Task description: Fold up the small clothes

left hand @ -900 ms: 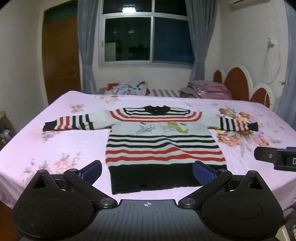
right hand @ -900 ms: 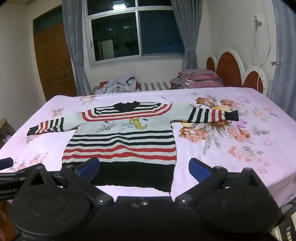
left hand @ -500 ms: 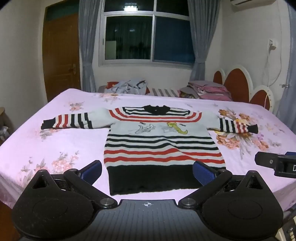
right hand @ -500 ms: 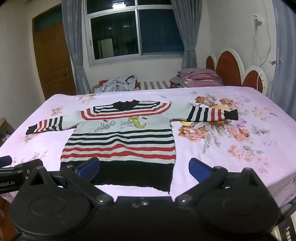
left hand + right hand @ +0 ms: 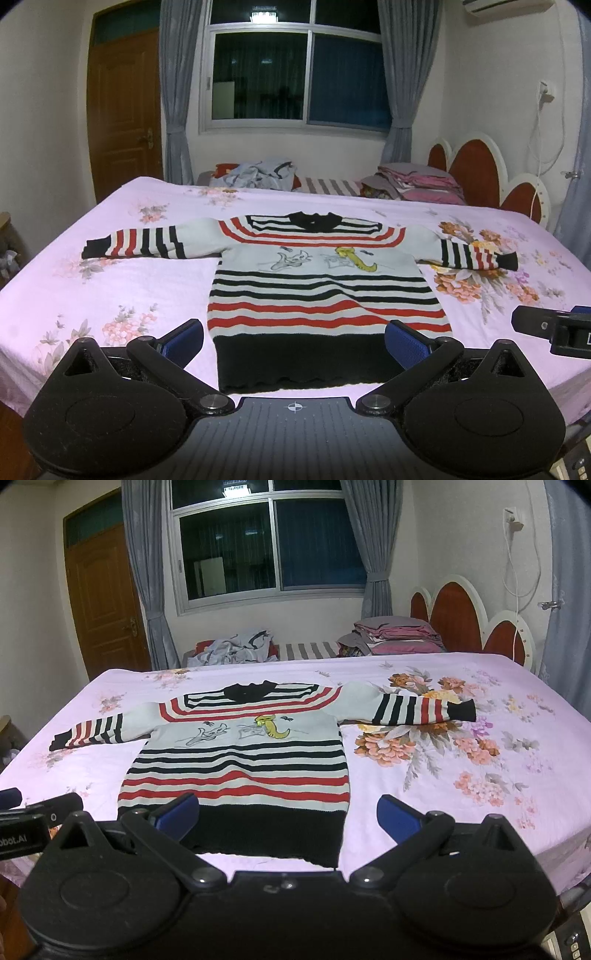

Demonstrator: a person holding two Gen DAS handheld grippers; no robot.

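Knitted and striped, the sweater (image 5: 317, 291) lies flat on the bed (image 5: 122, 291), sleeves spread, ready for folding. We hold both grippers, left (image 5: 293, 341) and right (image 5: 288, 814), spread wide and empty near its black hem.

I hold my left gripper (image 5: 293, 341) level, jaws spread wide; my right gripper (image 5: 288, 814) alongside, level, equally wide, gripping nothing.

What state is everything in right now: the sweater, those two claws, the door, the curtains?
Sweater: flat on the bed, sleeves spread, unfolded.
Left claw: open, empty.
Right claw: open, empty.
Door: closed.
Curtains: drawn apart.
Clothes pile: crumpled.
Pink stack: folded.
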